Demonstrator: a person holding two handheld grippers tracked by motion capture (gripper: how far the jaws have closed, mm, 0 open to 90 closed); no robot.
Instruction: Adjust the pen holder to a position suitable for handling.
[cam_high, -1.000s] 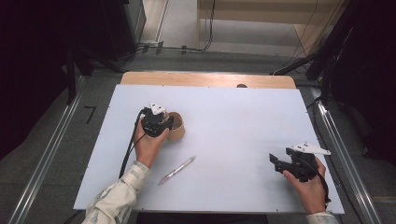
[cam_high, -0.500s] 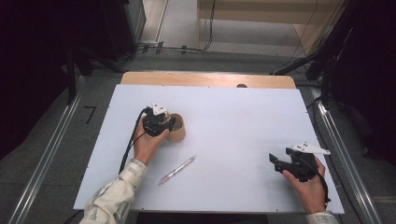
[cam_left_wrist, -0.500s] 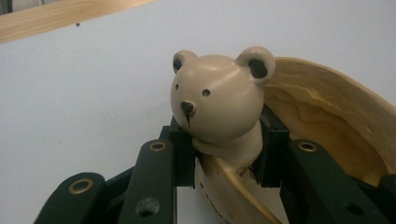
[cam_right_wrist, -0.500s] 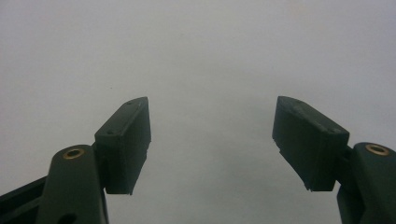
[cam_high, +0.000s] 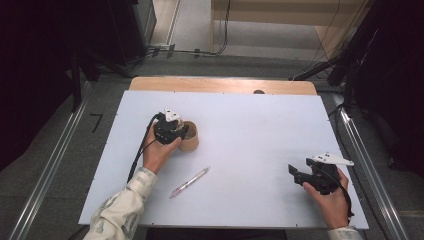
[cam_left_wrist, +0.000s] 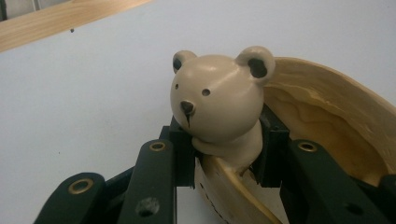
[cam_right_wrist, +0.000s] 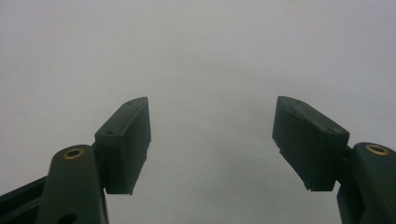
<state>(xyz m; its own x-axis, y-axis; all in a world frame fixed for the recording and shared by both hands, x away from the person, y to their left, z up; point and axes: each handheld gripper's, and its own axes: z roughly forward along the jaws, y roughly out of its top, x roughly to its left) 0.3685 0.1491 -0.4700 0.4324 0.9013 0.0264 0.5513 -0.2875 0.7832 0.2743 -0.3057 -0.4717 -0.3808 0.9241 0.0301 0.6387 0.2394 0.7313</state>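
The left gripper (cam_left_wrist: 224, 154) is clamped on the bear-head wooden cup (cam_left_wrist: 219, 107) to steady it on the tabletop (cam_high: 250, 130), while the right gripper (cam_right_wrist: 212, 140), jaws apart, waits clear of the pen (cam_high: 189, 182).

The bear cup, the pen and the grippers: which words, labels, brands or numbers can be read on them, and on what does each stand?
None can be read.
Wooden cup with bear head: small dark marks low on the wall, cut off by the picture's edge, unreadable.
Pen: too small to show any print.
Left gripper, shut on the bear's neck: no label visible.
Right gripper, open: no label visible.
White table: no print.
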